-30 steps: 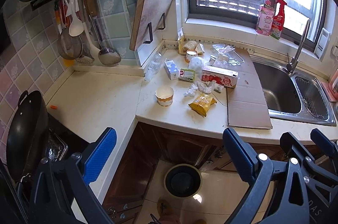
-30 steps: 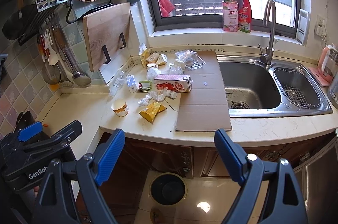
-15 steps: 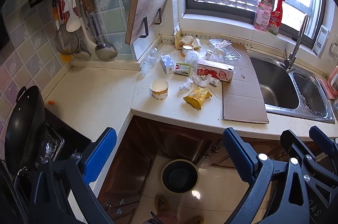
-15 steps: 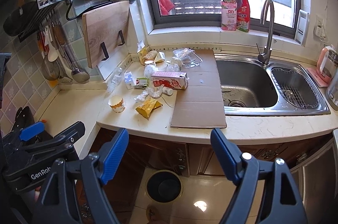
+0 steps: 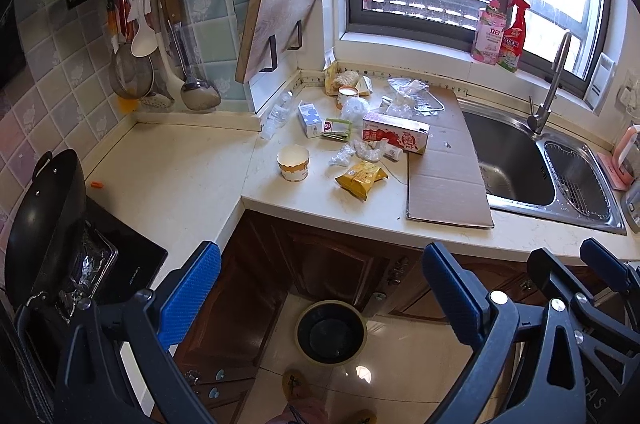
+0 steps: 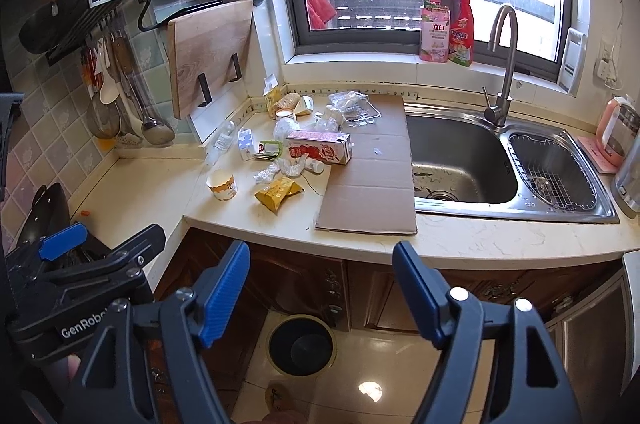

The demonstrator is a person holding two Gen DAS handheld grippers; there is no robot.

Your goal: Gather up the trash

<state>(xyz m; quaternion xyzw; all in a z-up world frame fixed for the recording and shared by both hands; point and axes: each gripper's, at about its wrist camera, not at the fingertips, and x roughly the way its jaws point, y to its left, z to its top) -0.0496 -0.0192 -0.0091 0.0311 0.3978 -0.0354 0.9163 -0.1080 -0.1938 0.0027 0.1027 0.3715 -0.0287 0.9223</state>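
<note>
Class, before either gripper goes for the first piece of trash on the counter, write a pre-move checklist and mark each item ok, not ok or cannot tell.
1. Left gripper empty, jaws wide apart: ok.
2. Right gripper empty, jaws closing with nothing between them: ok.
3. Trash bin on the floor below the counter, mouth uncovered: ok.
4. Nearest pieces, the yellow snack bag and the paper cup, lie in the open near the counter edge: ok.
5. Red carton free to lift: not ok, crumpled plastic crowds its near side.
6. Whether the carton is drained: cannot tell.
</note>
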